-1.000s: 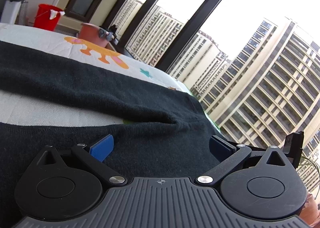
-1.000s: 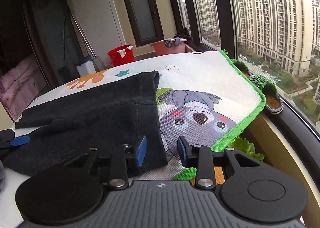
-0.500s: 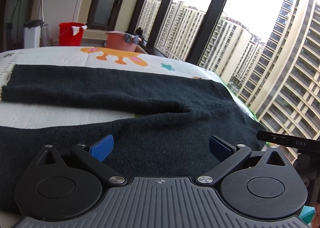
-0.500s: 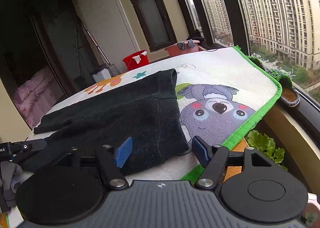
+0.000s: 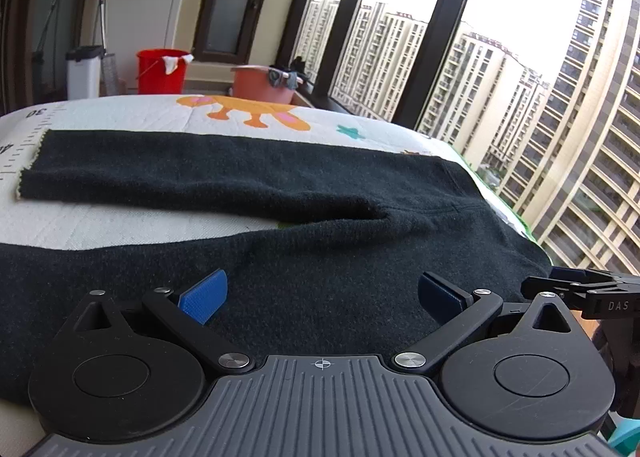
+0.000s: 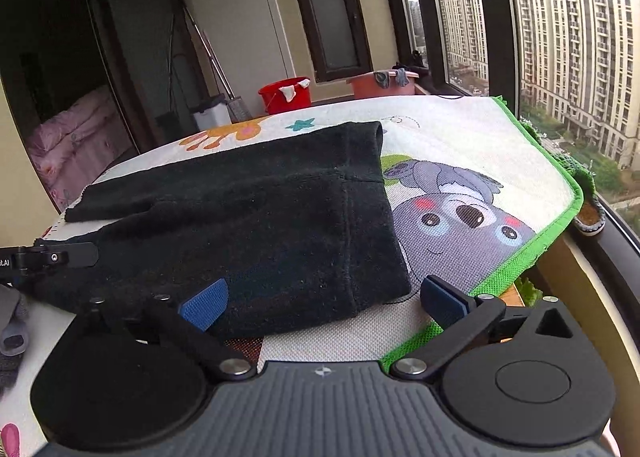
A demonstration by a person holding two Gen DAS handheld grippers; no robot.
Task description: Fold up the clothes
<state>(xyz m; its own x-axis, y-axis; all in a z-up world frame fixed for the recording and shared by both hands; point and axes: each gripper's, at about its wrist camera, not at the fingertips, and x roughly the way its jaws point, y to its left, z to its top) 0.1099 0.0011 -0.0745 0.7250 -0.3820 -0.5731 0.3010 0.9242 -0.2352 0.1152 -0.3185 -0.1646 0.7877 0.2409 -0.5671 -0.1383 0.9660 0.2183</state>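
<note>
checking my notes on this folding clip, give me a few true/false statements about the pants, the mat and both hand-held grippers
1. The dark pants lie spread flat on the cartoon mat. True.
2. The left hand-held gripper is clamped on a pant leg. False: its jaws are wide open and hold nothing.
3. The right hand-held gripper is open near the waistband end. True.
4. The pants are already folded in half. False: the two legs lie apart, mat showing between them.
5. A red bucket stands beyond the mat. True.
</note>
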